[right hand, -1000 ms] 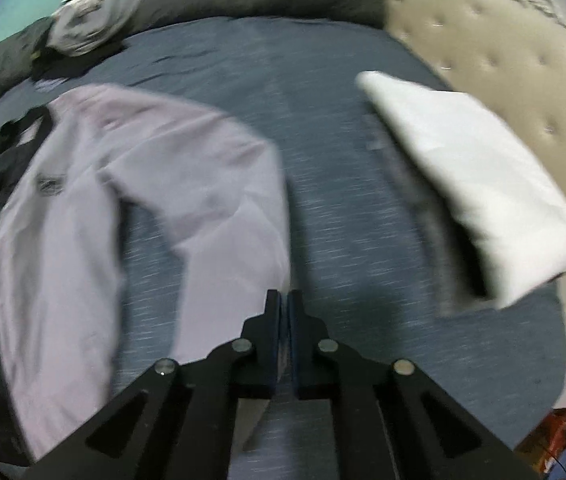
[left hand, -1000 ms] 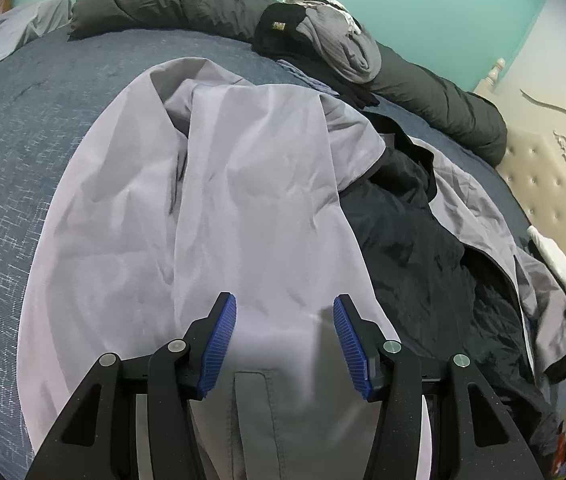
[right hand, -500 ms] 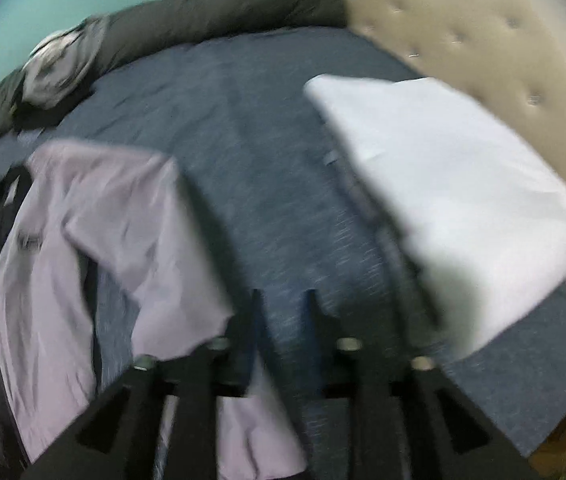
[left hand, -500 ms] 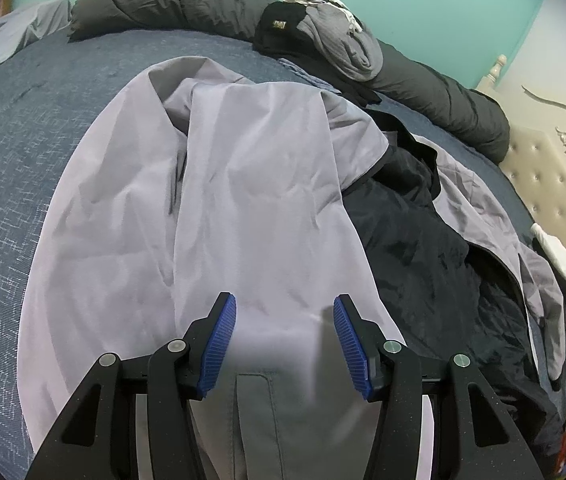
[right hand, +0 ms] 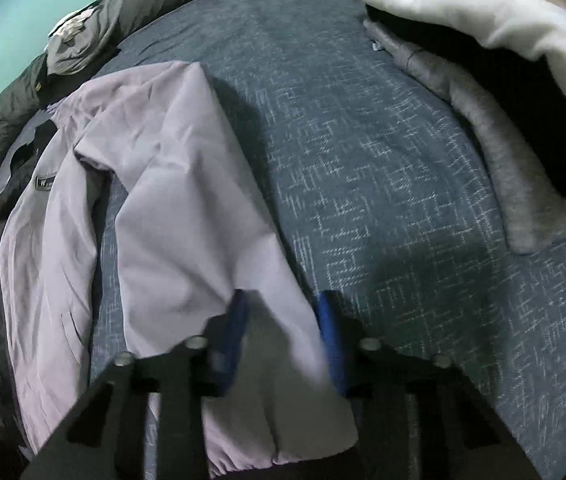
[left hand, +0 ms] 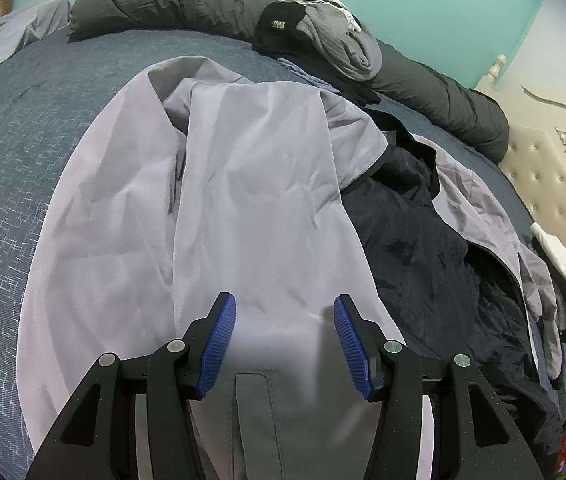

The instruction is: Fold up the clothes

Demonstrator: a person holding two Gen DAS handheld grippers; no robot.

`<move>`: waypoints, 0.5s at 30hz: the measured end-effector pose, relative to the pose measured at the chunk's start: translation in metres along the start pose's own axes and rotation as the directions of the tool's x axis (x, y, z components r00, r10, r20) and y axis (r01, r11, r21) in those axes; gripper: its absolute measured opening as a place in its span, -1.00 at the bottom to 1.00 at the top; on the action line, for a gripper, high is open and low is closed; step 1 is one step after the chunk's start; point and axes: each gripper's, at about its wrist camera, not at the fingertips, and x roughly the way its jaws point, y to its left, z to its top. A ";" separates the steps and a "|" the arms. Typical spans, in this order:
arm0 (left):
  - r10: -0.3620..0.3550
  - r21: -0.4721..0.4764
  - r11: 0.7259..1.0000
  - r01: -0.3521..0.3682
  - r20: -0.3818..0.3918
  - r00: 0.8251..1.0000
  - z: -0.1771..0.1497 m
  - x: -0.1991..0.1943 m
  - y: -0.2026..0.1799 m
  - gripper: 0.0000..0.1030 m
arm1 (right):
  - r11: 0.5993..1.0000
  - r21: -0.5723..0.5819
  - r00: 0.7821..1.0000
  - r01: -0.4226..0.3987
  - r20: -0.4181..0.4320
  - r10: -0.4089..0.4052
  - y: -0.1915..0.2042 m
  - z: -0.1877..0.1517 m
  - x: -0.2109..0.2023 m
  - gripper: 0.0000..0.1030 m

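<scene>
Right claw (right hand: 283, 336) was closing astride the jacket sleeve (right hand: 203, 240); left claw (left hand: 285, 344) hovered half-open, empty. A shallow pinch could've let slick fabric slip.

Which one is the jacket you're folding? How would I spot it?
Look at the big blue bed. Spread across its middle lies the jacket. It is pale lilac outside with a dark lining showing where it lies open, unlike the grey and black clothes heaped on the rolled dark quilt, or the folded white and grey stack by the headboard.
</scene>
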 end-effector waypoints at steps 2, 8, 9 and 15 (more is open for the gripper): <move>0.002 0.001 1.000 -0.002 -0.002 1.000 0.000 0.001 0.000 0.08 | 1.000 -0.013 1.000 -0.014 0.005 0.014 0.002 -0.004 0.000 -0.74; 0.004 0.004 1.000 -0.004 -0.003 1.000 -0.001 0.001 -0.001 0.08 | 1.000 -0.031 0.997 0.004 0.071 -0.002 0.004 -0.013 -0.015 -0.95; 0.004 0.004 1.000 -0.004 -0.002 1.000 -0.001 0.000 -0.001 0.08 | 0.999 -0.034 0.996 0.020 0.090 -0.017 0.004 -0.012 -0.020 -0.95; 0.006 0.004 1.000 -0.006 -0.002 1.000 -0.002 0.000 -0.001 0.08 | 0.986 -0.015 0.962 0.166 0.223 -0.158 -0.015 0.013 -0.066 -0.96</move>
